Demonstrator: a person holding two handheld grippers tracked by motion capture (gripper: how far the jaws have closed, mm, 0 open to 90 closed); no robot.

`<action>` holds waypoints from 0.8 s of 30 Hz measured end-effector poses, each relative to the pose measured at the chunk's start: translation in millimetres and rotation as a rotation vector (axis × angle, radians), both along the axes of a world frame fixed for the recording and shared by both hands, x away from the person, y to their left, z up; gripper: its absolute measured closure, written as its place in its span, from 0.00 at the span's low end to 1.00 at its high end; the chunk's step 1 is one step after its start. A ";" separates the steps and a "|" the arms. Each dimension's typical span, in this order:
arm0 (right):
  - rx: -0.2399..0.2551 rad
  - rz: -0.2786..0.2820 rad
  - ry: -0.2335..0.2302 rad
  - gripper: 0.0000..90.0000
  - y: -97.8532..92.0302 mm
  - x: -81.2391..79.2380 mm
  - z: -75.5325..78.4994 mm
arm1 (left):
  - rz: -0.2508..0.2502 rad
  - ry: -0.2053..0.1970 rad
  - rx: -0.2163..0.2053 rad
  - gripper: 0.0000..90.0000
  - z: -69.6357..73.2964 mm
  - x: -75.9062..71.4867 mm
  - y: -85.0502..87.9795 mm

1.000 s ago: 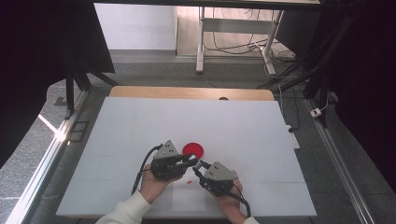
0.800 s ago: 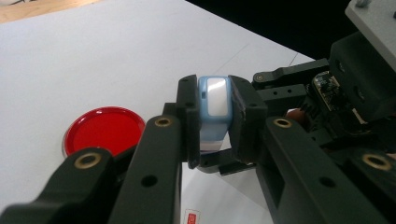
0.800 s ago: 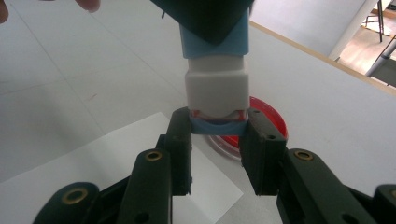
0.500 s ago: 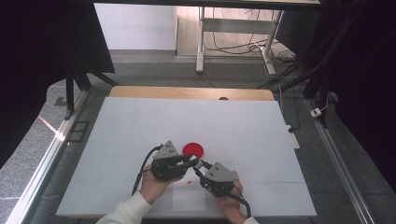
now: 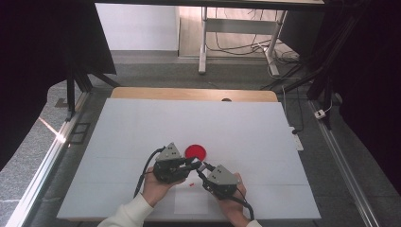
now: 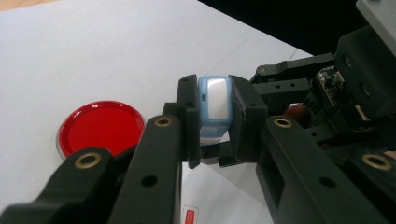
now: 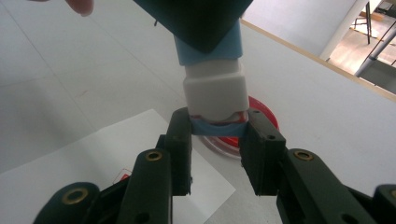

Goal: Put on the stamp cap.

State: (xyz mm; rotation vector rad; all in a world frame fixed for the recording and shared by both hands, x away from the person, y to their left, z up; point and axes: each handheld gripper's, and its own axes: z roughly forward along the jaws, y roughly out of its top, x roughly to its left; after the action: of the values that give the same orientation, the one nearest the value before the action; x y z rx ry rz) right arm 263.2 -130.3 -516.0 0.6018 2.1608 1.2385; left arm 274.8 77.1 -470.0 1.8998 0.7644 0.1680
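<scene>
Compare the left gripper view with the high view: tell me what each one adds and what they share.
Left gripper view alone: the left gripper clamped on a small blue-and-white case.

High view alone: both hands, the whole white table, the floor and cables beyond it.

Shared: the red lid on the table and the right gripper meeting the left.

I see a round red lid (image 5: 195, 152) lying flat on the white table sheet (image 5: 142, 127), a white paper slip (image 5: 191, 201) near the front edge, and a small red scrap (image 5: 191, 184) beside it.
</scene>
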 end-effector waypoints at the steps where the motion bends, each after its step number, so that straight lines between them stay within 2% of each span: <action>1: 0.002 0.003 -0.003 0.72 0.4 0.1 -0.4 | -0.001 0.000 0.004 0.84 0.0 -0.1 0.0; 9: -0.053 0.004 -0.040 0.72 2.0 -2.0 -0.8 | -0.005 0.005 0.028 0.84 1.0 -1.2 0.2; 24: -0.064 -0.006 -0.044 0.72 2.2 -2.6 -1.8 | 0.008 0.013 0.044 0.84 1.1 -1.4 -3.1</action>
State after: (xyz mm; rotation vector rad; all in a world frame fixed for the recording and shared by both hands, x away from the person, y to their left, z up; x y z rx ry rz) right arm 260.5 -128.1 -517.8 0.5489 2.1519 1.1644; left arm 273.4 73.9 -468.9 1.9414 0.7829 0.1786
